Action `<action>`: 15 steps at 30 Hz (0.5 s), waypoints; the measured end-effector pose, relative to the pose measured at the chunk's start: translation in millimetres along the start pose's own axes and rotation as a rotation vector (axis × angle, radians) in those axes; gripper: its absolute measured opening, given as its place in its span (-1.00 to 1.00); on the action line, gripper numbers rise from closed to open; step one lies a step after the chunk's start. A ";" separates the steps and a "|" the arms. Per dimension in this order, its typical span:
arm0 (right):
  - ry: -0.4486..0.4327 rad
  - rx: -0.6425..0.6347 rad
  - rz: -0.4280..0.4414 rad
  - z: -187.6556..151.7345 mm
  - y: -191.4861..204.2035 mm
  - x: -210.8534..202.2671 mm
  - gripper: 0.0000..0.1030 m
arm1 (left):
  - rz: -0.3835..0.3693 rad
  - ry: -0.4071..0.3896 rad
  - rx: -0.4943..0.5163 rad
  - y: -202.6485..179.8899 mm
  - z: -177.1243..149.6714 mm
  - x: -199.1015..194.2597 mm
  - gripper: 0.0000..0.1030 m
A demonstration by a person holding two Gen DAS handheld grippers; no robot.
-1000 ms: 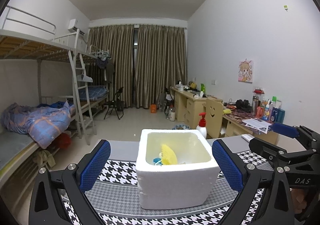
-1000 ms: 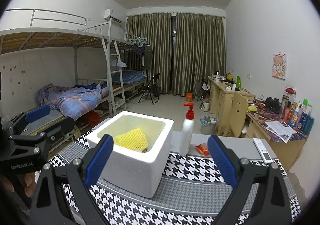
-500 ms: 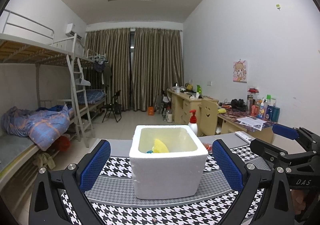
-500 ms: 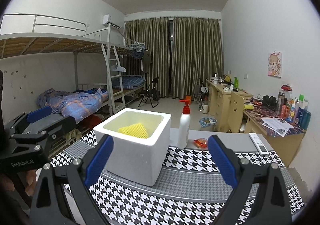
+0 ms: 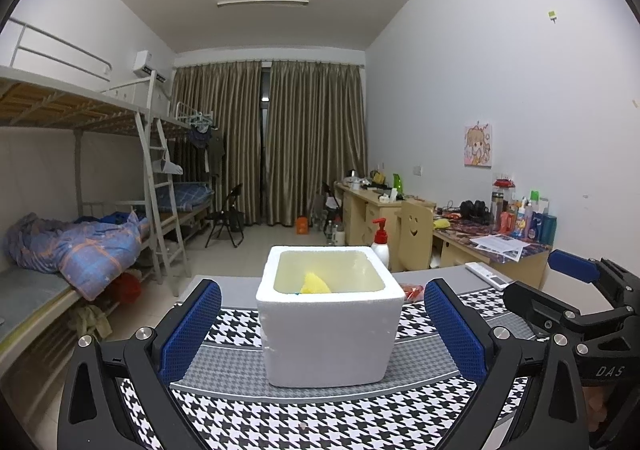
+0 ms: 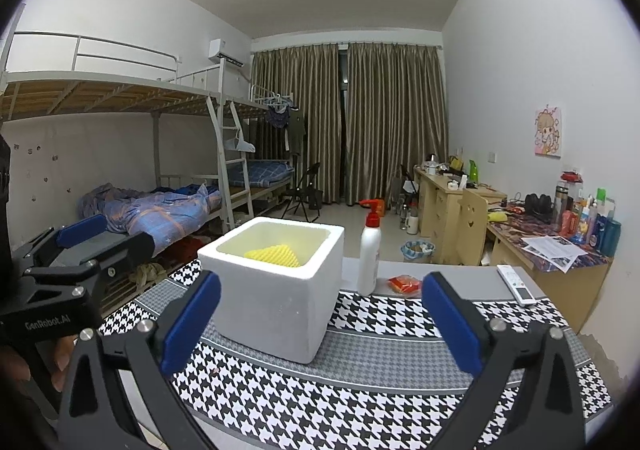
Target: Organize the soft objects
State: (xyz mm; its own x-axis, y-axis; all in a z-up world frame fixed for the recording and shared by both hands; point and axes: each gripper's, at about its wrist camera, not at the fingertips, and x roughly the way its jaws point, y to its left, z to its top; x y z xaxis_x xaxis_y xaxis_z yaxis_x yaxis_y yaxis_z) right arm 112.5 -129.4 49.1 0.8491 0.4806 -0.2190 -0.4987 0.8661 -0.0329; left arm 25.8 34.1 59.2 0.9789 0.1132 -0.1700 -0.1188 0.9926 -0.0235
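both tongs spread wide, nothing between the blue pads. left tongs (image 5: 322, 324) face the white foam box (image 5: 329, 324) head on; right tongs (image 6: 320, 324) see it from its right corner. box sits mid-surface on the houndstooth cloth (image 6: 360, 386). yellow mesh foam piece (image 6: 276, 255) lies inside the box, top showing over the rim. pump bottle (image 6: 369, 250) and red packet (image 6: 405, 284) near the far edge, remote (image 6: 516, 284) toward the far right corner.

Foam box (image 5: 328, 334) wall hides lower part of yellow mesh (image 5: 316, 284).
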 end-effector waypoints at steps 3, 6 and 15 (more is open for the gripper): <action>0.002 0.008 -0.004 -7.6 -1.1 -1.8 0.98 | -0.005 -0.006 0.003 -4.3 -6.0 -5.2 0.98; 0.014 0.020 0.001 -13.1 -2.7 -3.6 0.98 | -0.011 -0.003 0.011 -8.9 -10.6 -7.8 0.98; 0.001 0.041 -0.052 -26.4 -8.6 -15.1 0.98 | -0.019 0.001 0.009 -14.0 -21.7 -17.2 0.98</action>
State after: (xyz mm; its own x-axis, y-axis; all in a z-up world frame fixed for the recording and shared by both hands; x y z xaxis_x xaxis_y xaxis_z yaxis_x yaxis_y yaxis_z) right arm 99.4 -147.7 27.0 0.8733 0.4350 -0.2194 -0.4466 0.8947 -0.0039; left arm 7.0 17.4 41.1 0.9808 0.0944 -0.1709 -0.0988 0.9949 -0.0179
